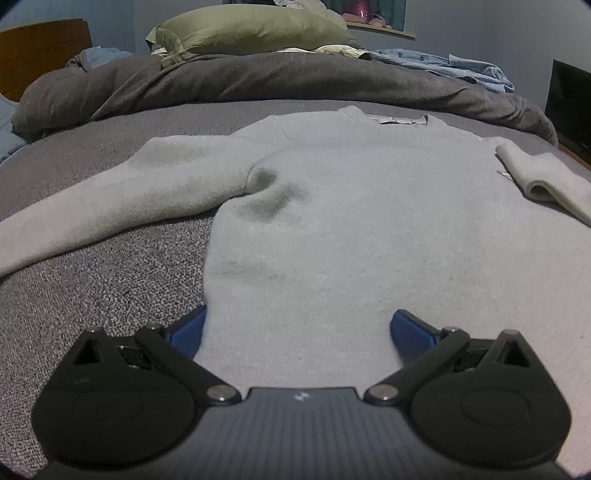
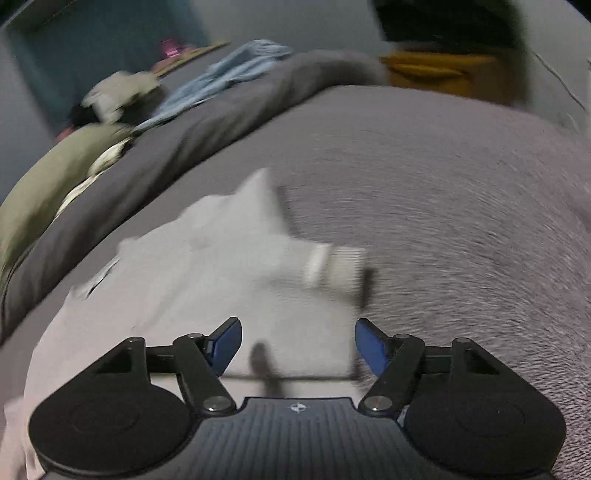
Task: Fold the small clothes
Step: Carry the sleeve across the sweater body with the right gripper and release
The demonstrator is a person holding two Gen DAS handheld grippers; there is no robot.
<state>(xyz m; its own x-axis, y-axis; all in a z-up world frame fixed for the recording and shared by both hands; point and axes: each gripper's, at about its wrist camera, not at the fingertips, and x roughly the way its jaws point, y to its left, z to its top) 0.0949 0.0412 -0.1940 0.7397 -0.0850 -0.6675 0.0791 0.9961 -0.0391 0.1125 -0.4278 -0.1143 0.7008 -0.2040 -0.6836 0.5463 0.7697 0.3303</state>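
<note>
Pale sweater [image 1: 351,221] lies flat on the grey bedspread [image 1: 110,280], one sleeve [image 1: 546,181] folded in. Left gripper [image 1: 297,326] open over its hem; right gripper [image 2: 298,345] open, empty. Rumpled duvet [image 1: 240,81], green pillow [image 1: 243,31] beyond.

Blurred view: the right gripper [image 2: 298,345], jaws apart, hangs over a pale sweater [image 2: 207,273] on a grey bed [image 2: 443,192], its cuffed sleeve [image 2: 332,264] folded across.
</note>
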